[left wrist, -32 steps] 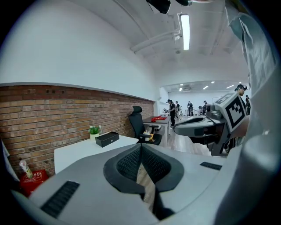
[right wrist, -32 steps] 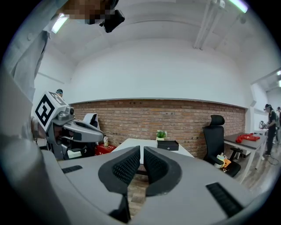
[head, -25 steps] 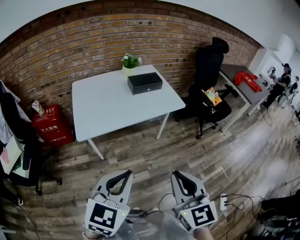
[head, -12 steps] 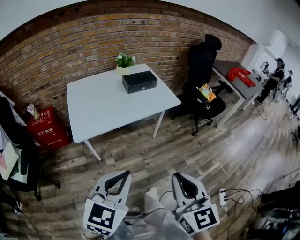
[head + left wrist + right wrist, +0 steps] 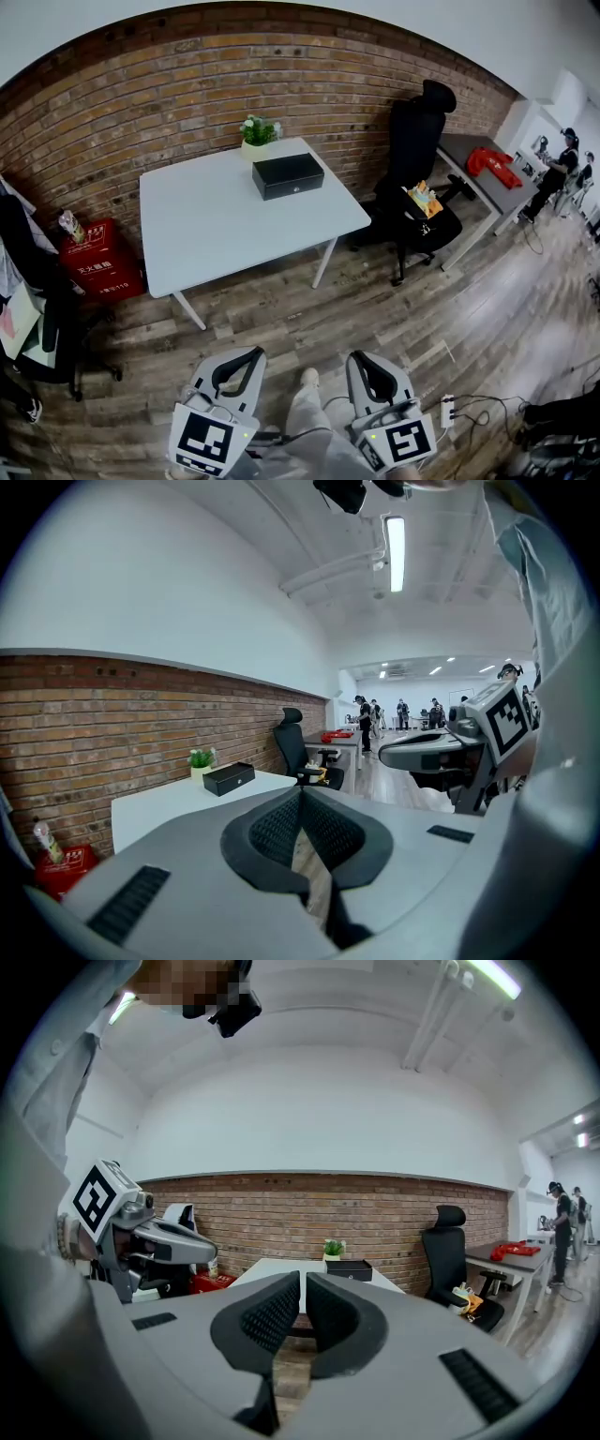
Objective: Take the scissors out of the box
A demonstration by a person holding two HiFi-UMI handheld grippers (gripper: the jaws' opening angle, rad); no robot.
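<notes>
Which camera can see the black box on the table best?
The head view: the black box shows whole, lid closed, on the white table. In the left gripper view the box is tiny and far; in the right gripper view too.

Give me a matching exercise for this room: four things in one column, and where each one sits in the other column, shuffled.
Things:
1. black box
2. potted plant
3. red cabinet
4. black office chair

Places:
A. on the floor, left of the white table
B. at the table's back edge, by the brick wall
C. between the table and the grey desk
D. on the table, just in front of the plant

Pairs: 1-D, 2-B, 3-A, 4-C
</notes>
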